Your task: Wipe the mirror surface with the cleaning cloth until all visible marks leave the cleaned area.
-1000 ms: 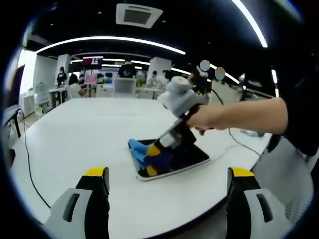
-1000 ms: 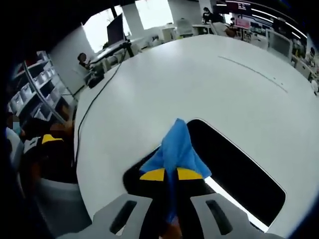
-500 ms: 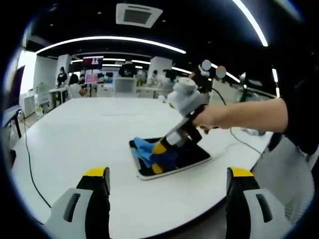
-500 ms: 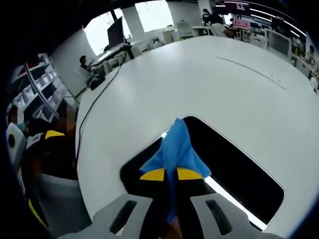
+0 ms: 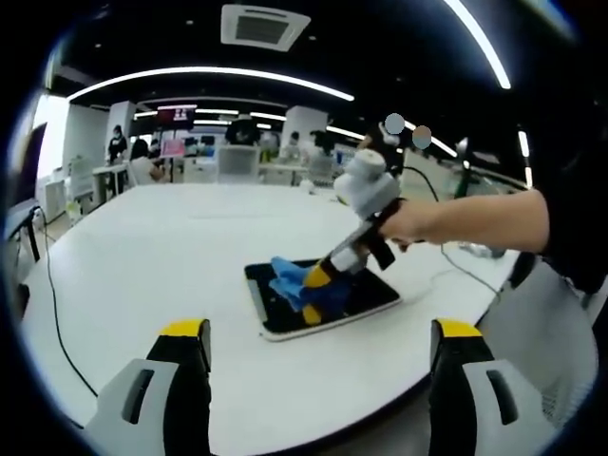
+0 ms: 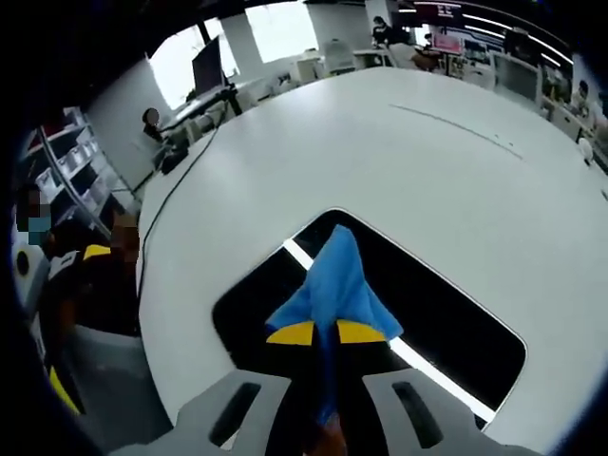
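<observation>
Pinching the blue cloth (image 6: 334,280), right hand-held gripper (image 6: 327,332) risks shoving the mirror (image 6: 446,318) across the surface (image 6: 427,171); left hand-held gripper (image 5: 318,332) gapes empty.

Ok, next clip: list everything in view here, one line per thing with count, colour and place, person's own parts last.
mirror: one, dark glass with a pale rim, lying flat on the table
cleaning cloth: one, blue, on the mirror
table: one, white, large and rounded
cable: one, dark, along the table's edge in the left gripper view
ceiling vent: one, white, overhead
hand: one, holding the right claw's handle
right claw: grey with yellow tips, shut on the cleaning cloth
left claw: grey with yellow tips, open, off the mirror
</observation>
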Action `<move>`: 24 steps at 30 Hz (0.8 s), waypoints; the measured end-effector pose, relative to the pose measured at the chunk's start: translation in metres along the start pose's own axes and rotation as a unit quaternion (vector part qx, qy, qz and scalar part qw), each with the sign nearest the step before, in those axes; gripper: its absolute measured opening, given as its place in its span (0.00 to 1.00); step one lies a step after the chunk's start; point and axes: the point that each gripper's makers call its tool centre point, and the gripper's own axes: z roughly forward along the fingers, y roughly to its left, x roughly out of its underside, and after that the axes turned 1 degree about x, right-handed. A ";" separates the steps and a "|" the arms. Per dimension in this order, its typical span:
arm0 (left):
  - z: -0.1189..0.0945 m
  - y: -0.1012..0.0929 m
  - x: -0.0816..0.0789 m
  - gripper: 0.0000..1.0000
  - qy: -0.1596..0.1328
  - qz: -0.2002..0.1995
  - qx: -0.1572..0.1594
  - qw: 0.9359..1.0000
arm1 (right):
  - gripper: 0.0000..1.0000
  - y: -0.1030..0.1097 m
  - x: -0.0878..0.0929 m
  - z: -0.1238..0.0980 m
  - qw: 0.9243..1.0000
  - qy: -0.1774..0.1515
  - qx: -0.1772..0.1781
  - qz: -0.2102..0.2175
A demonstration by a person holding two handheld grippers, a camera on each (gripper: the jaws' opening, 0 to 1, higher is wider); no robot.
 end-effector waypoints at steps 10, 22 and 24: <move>0.000 0.001 -0.001 0.96 -0.001 0.001 -0.001 1.000 | 0.01 -0.006 0.002 -0.001 1.000 -0.006 0.003 0.010; 0.000 0.002 0.000 0.95 0.003 0.001 -0.003 1.000 | 0.01 -0.017 0.007 -0.006 1.000 -0.001 0.012 0.007; 0.000 0.001 0.001 0.95 0.006 0.002 -0.002 1.000 | 0.01 -0.020 0.009 -0.008 1.000 -0.002 0.014 0.009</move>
